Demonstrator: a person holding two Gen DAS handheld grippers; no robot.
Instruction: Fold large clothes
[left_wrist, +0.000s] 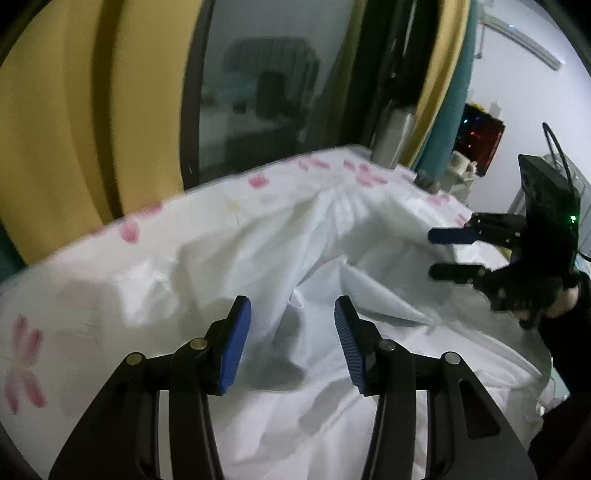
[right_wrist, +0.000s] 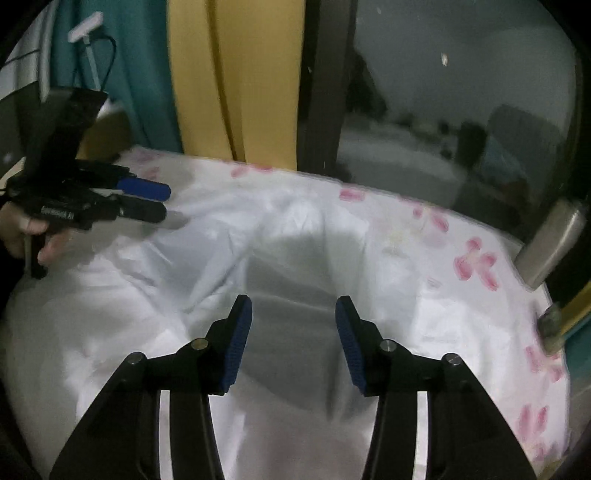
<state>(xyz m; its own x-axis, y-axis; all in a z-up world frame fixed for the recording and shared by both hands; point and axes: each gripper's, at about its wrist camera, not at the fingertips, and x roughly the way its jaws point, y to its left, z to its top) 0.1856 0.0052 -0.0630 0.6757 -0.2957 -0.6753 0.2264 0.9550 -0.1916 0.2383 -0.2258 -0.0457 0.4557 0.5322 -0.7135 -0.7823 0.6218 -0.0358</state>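
A large white garment (left_wrist: 332, 236) lies crumpled on a flower-printed sheet (left_wrist: 129, 229). In the left wrist view my left gripper (left_wrist: 293, 310) hangs open just above it, and a raised fold of the cloth shows between the blue pads without being pinched. My right gripper (left_wrist: 432, 254) is at the right edge, open over the garment's far side. The right wrist view shows the right gripper (right_wrist: 293, 306) open over a smooth, shaded part of the white garment (right_wrist: 295, 258). There the left gripper (right_wrist: 166, 203) is at the left, held by a hand (right_wrist: 22, 229).
A steel bottle (left_wrist: 391, 136) (right_wrist: 550, 247) stands at the sheet's far edge by a dark window (left_wrist: 258, 92). Yellow curtains (left_wrist: 74, 110) and a teal curtain (right_wrist: 140, 74) hang behind. A device with red lights (left_wrist: 484, 136) sits at the back right.
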